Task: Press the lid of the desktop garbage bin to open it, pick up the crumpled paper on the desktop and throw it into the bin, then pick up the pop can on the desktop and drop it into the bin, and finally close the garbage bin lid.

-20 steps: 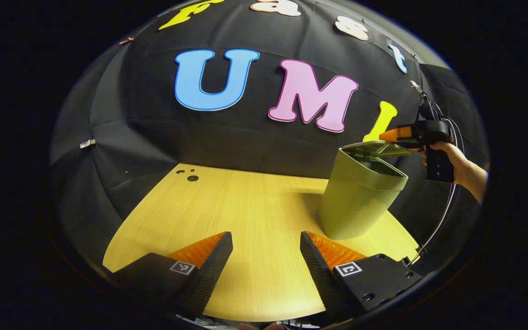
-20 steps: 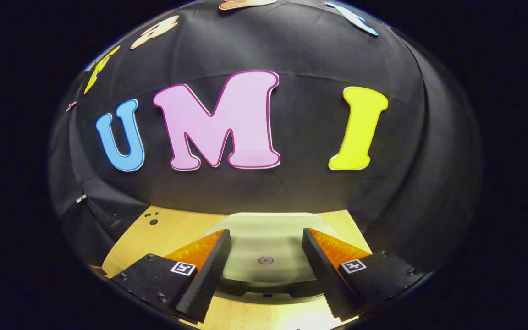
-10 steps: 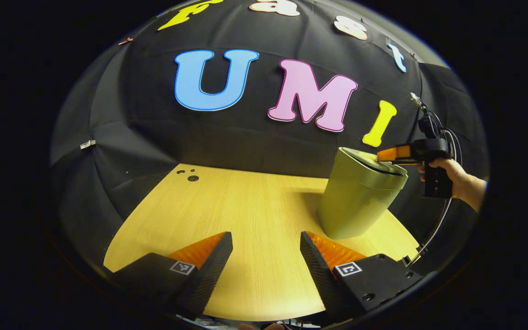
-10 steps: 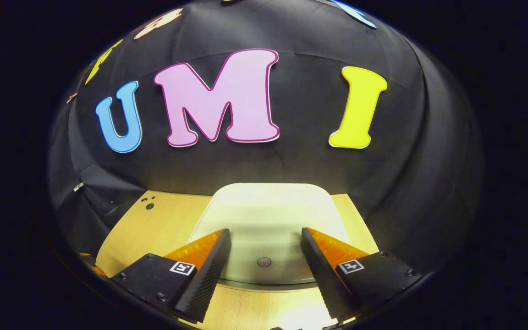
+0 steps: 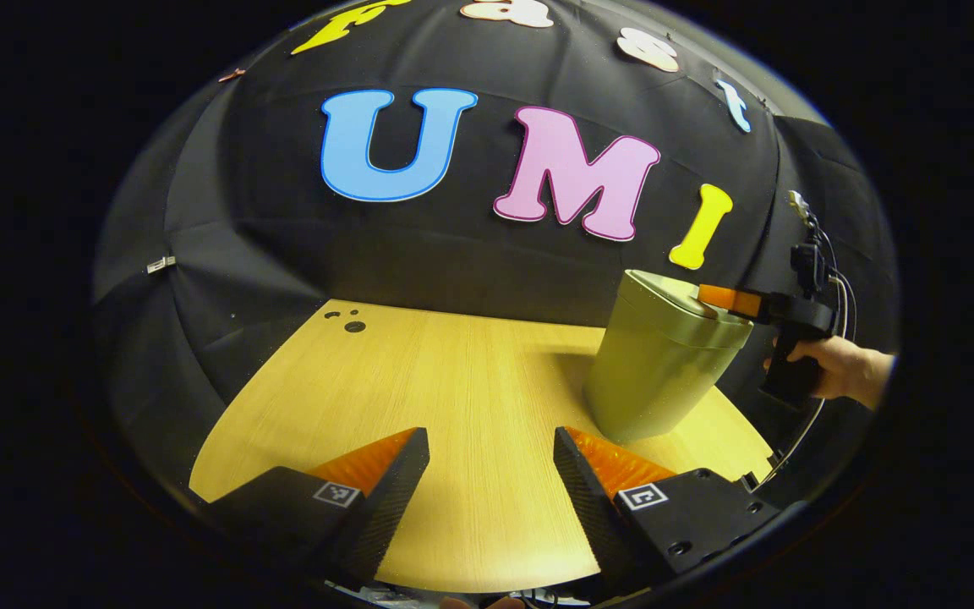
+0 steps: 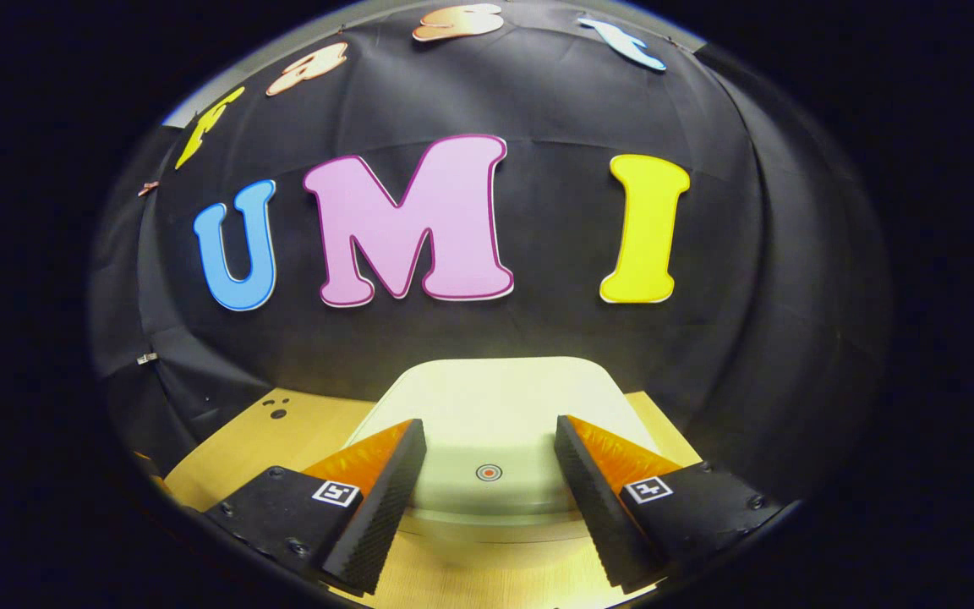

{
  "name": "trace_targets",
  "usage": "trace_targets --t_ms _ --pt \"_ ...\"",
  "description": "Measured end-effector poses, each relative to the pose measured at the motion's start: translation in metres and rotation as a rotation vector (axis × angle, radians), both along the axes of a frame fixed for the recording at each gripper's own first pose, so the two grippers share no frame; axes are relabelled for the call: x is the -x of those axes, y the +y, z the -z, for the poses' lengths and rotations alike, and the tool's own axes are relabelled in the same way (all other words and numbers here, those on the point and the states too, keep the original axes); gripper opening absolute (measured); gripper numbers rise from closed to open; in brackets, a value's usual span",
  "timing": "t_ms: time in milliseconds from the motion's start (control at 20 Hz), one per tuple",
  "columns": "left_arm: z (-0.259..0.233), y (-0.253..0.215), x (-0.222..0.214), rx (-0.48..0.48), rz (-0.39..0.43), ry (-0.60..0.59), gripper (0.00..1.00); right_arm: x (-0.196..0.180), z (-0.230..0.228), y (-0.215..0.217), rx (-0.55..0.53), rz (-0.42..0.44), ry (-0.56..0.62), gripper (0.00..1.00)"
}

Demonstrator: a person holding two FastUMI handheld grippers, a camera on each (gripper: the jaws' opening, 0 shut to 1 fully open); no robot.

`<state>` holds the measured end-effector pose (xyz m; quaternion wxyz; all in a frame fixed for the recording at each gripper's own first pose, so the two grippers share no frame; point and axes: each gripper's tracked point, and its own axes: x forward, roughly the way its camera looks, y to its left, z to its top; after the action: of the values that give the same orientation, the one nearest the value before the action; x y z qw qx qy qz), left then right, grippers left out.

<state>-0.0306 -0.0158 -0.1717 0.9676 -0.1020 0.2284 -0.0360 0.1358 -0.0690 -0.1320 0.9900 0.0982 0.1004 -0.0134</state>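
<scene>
Bin point(image 5: 660, 364) sits far right on the desk point(image 5: 453, 397), lid point(image 6: 495, 414) down. Looks like light, stiff plastic, so press its target dot point(image 6: 489, 472). Right gripper point(image 6: 487, 486) hovers wide there; left gripper point(image 5: 491, 482) wide, empty.

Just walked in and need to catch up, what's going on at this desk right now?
A person is working with a handheld tool in each hand. The right tool rests on the lid of the green desktop bin, which looks shut. The left tool hovers open above the wooden desk, holding nothing.
</scene>
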Motion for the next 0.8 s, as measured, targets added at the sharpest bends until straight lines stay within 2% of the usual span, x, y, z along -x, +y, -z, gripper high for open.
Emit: trace_targets --t_ms 100,250,550,800 --pt "0.001 -0.001 0.001 0.0 -0.002 0.0 0.95 0.006 0.002 0.0 -0.022 0.016 -0.029 0.98" --pt "0.004 0.0 0.002 0.008 -0.013 0.002 0.95 0.009 0.006 0.001 0.032 -0.004 -0.031 0.98" --pt "0.002 0.003 0.005 0.013 -0.024 -0.003 0.95 0.01 -0.002 -0.001 -0.01 0.002 -0.071 0.97" --pt "0.003 0.007 0.01 0.012 -0.029 0.001 0.96 0.014 -0.004 0.001 0.009 -0.01 0.034 0.97"
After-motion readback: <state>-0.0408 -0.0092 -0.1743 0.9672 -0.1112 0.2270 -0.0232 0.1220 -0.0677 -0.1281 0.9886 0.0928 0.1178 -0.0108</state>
